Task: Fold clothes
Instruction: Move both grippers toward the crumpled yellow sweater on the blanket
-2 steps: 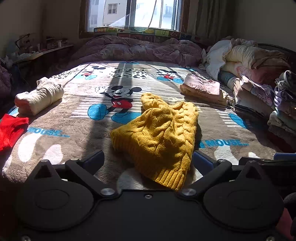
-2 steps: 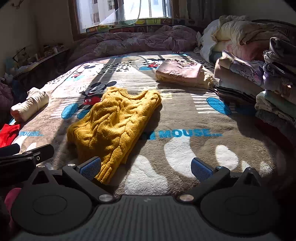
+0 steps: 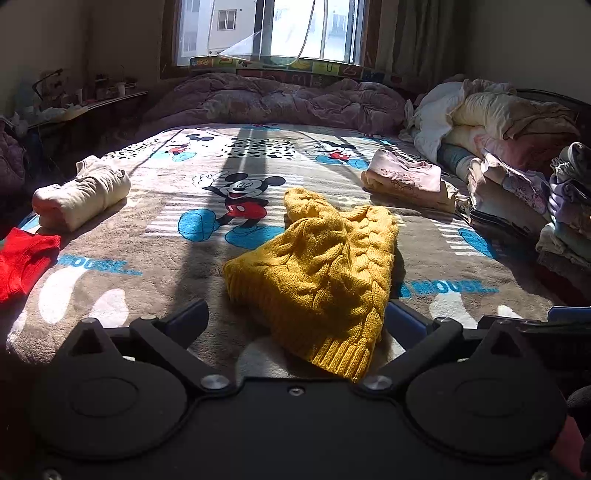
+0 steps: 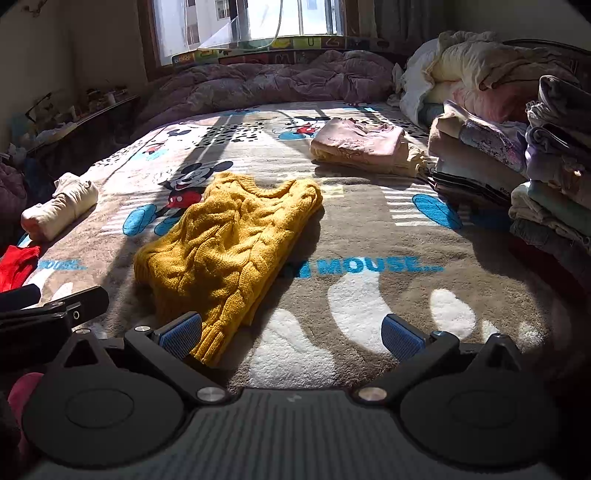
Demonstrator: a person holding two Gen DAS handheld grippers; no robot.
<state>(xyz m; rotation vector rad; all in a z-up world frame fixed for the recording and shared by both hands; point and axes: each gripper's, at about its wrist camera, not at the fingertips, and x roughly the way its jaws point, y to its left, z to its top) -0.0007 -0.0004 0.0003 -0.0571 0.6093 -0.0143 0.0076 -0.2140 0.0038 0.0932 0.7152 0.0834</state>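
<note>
- Mickey blanket (image 3: 155, 258) covers the bed.
- Purple quilt (image 3: 273, 101) lies bunched along the far edge, under the window (image 3: 269, 29).
- Cluttered shelf (image 3: 85, 99) stands at the left wall.
- Curtain (image 3: 417, 40) hangs right of the window.

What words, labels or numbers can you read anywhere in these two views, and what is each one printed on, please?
"MOUSE...": blue letters on the Mickey Mouse blanket, right of the yellow sweater; the word before it is covered.
"MOUSE...": repeated on the blanket near the red garment, reading blurred.
Single letters, "U" among them: on the colourful strip along the windowsill; the rest too blurred.
Script on the pink folded top: too small to read.
</note>
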